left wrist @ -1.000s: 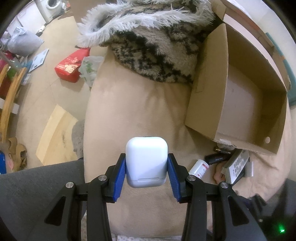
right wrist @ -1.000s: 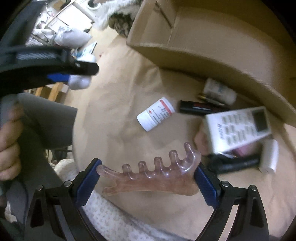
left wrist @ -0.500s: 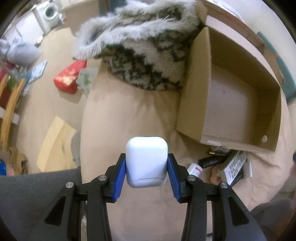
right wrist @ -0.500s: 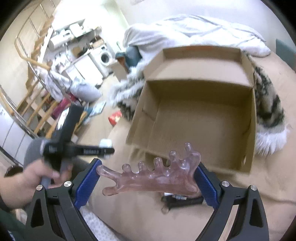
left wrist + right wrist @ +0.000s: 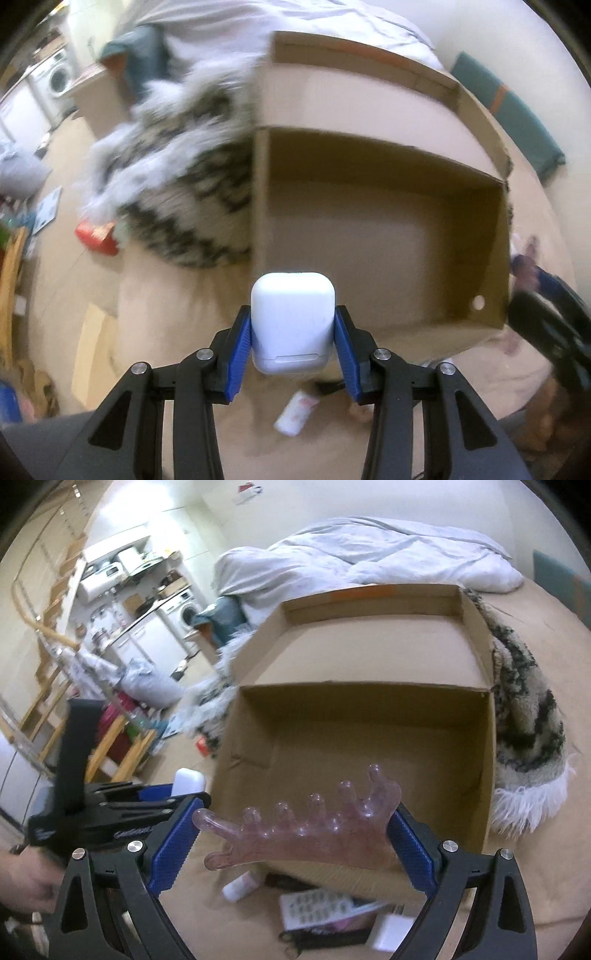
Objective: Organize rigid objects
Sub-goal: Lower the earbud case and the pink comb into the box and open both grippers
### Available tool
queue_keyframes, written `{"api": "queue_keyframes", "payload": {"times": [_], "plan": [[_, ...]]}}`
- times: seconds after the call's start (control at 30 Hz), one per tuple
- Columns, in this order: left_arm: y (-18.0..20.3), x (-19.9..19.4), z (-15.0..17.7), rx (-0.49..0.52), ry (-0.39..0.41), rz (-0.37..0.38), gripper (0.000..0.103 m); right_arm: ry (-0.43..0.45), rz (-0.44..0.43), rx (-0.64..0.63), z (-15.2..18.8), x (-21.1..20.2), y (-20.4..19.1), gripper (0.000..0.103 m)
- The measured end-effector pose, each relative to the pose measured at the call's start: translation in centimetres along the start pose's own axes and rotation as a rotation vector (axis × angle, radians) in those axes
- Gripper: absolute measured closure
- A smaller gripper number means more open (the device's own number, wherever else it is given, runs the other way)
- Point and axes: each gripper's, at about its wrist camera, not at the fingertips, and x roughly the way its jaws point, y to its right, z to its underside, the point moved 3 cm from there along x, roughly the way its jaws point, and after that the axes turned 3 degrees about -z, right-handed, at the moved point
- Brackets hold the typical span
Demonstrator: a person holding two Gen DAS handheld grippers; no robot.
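My left gripper (image 5: 293, 345) clamps a white case (image 5: 293, 321), my right gripper (image 5: 291, 840) a pink comb (image 5: 306, 830), above the tan bed (image 5: 177, 325) beside the cardboard box (image 5: 369, 738).

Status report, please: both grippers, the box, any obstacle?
Left gripper shut on white case. Right gripper shut on pink comb. Cardboard box open, no obstacle seen.

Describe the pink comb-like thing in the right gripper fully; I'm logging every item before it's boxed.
The pink comb-like massager looks like translucent, glossy hard plastic or resin: a flat curved body with a row of knob-tipped prongs pointing up. It lies sideways, clamped end to end between the right gripper's blue pads, in the air before the open cardboard box.
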Motion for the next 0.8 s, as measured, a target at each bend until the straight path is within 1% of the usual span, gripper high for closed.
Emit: {"api": "queue_keyframes", "payload": {"times": [0.1, 0.17, 0.2, 0.27, 0.37, 0.43, 0.57, 0.7, 0.8], "plan": [[2.1, 1.0, -0.7, 0.073, 0.027, 0.012, 0.064, 0.016, 0.038, 0.037, -0.5, 1.1, 1.7, 0.001], [2.8, 2.1, -0.5, 0.091, 0.04, 0.039, 0.064, 0.022, 0.062, 0.072, -0.4, 1.6, 2.7, 0.001], [2.7, 2.9, -0.3, 0.083, 0.03, 0.047, 0.064, 0.017, 0.067, 0.092, -0.3, 2.0, 3.2, 0.001], [2.5, 4.8, 0.1, 0.069, -0.016, 0.045, 0.064, -0.001, 0.075, 0.127, 0.0, 2.7, 4.0, 0.0], [2.4, 6.2, 0.2, 0.062, -0.055, 0.044, 0.064, -0.02, 0.089, 0.118, 0.2, 3.4, 4.1, 0.0], [2.3, 6.7, 0.2, 0.073, -0.053, 0.022, 0.064, -0.036, 0.099, 0.114, 0.3, 4.0, 4.2, 0.0], [2.7, 7.1, 0.2, 0.112, -0.016, -0.032, 0.064, -0.076, 0.098, 0.133, 0.5, 5.6, 4.6, 0.0], [2.6, 7.8, -0.3, 0.154, 0.002, -0.108, 0.064, -0.103, 0.125, 0.132, 1.0, 6.2, 4.7, 0.0], [2.6, 7.8, -0.4, 0.144, 0.003, -0.106, 0.064, -0.095, 0.14, 0.112, 1.0, 6.3, 4.5, 0.0]]}}
